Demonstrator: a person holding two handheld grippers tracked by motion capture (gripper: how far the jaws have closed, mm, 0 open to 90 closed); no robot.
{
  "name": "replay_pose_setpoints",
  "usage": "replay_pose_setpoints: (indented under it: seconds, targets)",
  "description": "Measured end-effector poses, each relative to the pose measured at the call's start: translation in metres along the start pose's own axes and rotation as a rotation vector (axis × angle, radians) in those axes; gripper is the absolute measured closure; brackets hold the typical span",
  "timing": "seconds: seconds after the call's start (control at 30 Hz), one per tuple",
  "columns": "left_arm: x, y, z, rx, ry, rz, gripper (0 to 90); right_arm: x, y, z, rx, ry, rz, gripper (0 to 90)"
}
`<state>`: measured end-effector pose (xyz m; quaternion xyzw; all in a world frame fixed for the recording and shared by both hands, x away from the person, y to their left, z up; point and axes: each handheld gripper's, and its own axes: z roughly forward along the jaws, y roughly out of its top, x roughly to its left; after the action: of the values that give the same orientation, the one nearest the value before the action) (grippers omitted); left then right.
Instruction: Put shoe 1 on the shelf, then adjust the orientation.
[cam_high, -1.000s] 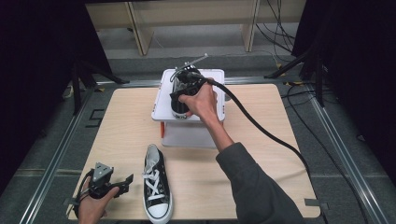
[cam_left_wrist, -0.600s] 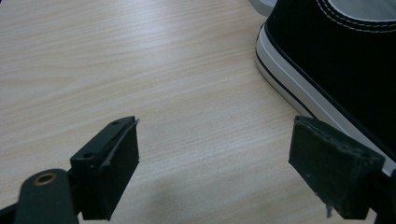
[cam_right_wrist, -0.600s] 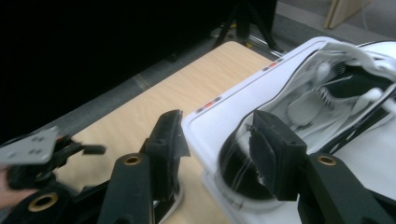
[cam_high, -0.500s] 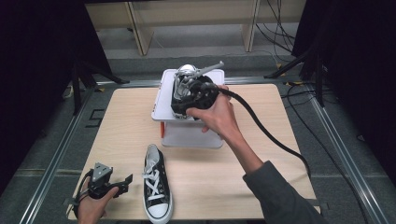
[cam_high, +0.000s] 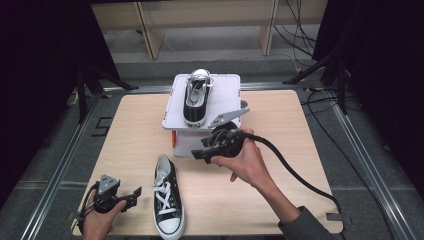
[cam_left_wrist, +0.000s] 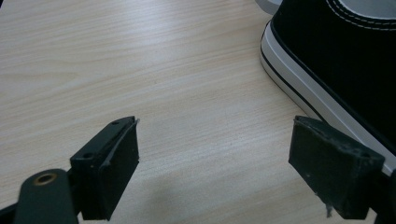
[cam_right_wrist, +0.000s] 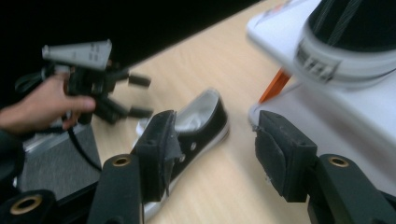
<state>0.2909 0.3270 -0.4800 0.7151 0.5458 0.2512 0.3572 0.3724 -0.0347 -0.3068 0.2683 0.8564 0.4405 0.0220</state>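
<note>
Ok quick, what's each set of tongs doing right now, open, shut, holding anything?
Left tongs: open, empty, beside the shoe on the table.
Right tongs: open, empty, jaws have just been opening; other shoe sits on the white box.

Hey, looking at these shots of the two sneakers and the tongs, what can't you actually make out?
- Sneaker on the table: left gripper view, frame edges cut off all but a part of its side.
- Sneaker on the white box: right gripper view, blurred; the heel label is unreadable and the top edge cuts it off.
- White box: high view, its front is partly hidden by the right tongs.
- Left tongs: high view, too small to judge the gap.
</note>
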Motion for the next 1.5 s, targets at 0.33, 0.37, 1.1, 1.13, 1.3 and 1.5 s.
replay_pose_setpoints:
  seconds: [0.33, 0.37, 1.1, 1.13, 1.3, 1.5]
  targets:
    - [0.003, -0.001, 0.0, 0.012, 0.018, -0.004, 15.5, 0.003, -0.026, 0.054, 0.026, 0.101, -0.056, 48.2]
    - [0.003, -0.001, 0.0, 0.01, 0.013, -0.009, 15.5, 0.004, -0.028, 0.058, 0.028, 0.112, -0.061, 48.2]
    - [0.003, 0.001, 0.004, 0.028, 0.02, -0.011, 15.3, 0.008, -0.051, 0.12, 0.057, 0.209, -0.1, 43.8]
    - [0.003, 0.001, 0.004, 0.026, 0.018, -0.013, 15.3, 0.009, -0.05, 0.122, 0.072, 0.202, -0.107, 43.2]
    - [0.003, 0.001, 0.003, 0.028, 0.023, -0.011, 15.2, 0.021, -0.038, 0.131, 0.089, 0.179, -0.165, 42.1]
    - [0.003, 0.001, 0.002, 0.035, 0.023, -0.01, 15.2, 0.02, -0.03, 0.14, 0.101, 0.194, -0.167, 42.0]
